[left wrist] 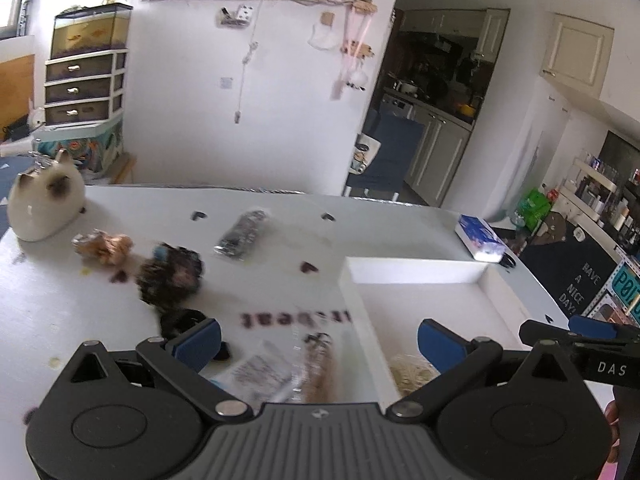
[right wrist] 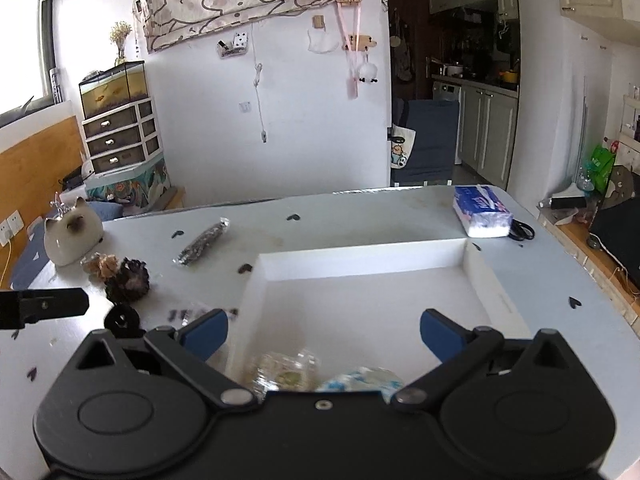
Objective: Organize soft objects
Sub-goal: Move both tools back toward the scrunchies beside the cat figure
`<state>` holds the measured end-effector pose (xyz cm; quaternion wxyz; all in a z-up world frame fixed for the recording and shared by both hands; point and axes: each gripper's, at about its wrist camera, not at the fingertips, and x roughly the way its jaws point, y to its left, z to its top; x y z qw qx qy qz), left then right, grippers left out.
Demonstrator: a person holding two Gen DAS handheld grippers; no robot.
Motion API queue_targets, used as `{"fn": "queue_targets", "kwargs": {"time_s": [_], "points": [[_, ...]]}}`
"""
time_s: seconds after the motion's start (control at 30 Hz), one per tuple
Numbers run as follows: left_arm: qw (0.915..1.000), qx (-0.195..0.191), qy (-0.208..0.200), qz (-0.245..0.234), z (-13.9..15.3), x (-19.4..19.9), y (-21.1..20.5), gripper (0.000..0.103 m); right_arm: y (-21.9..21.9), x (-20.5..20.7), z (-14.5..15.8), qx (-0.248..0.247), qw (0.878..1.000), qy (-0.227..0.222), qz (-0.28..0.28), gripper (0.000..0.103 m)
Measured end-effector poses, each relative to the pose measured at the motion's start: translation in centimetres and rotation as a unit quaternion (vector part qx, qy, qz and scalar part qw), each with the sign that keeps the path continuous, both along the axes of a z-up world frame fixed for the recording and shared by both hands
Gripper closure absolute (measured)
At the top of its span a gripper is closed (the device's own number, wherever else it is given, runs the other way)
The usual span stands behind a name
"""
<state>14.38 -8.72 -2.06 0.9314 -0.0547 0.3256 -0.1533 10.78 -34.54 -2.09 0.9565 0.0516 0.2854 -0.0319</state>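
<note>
While my left gripper (left wrist: 318,340) hangs wide open over the white table (left wrist: 60,300), holding nothing, a clear packet (left wrist: 276,372) lies blurred just under its fingers, beside the white tray (left wrist: 420,272). Dark fluffy scrunchies (left wrist: 170,276) sit further left, near the cat figurine (left wrist: 44,200).

From the right wrist, my right gripper (right wrist: 324,334) is spread wide and empty above the tray (right wrist: 360,256), where two wrapped soft items (right wrist: 320,372) lie at the near edge.
</note>
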Motion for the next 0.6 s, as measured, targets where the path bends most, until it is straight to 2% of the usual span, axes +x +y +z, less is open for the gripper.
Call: {"fn": "queue_targets", "kwargs": {"time_s": [0.33, 0.6], "points": [[0.9993, 0.006, -0.018, 0.031, 0.8, 1.7, 7.6, 0.0, 6.4, 3.2, 0.0, 0.008, 1.0, -0.014, 0.012, 0.0], [0.9974, 0.021, -0.038, 0.058, 1.4, 4.8, 13.4, 0.0, 11.6, 7.2, 0.0, 0.011, 0.999, -0.023, 0.025, 0.0]]}}
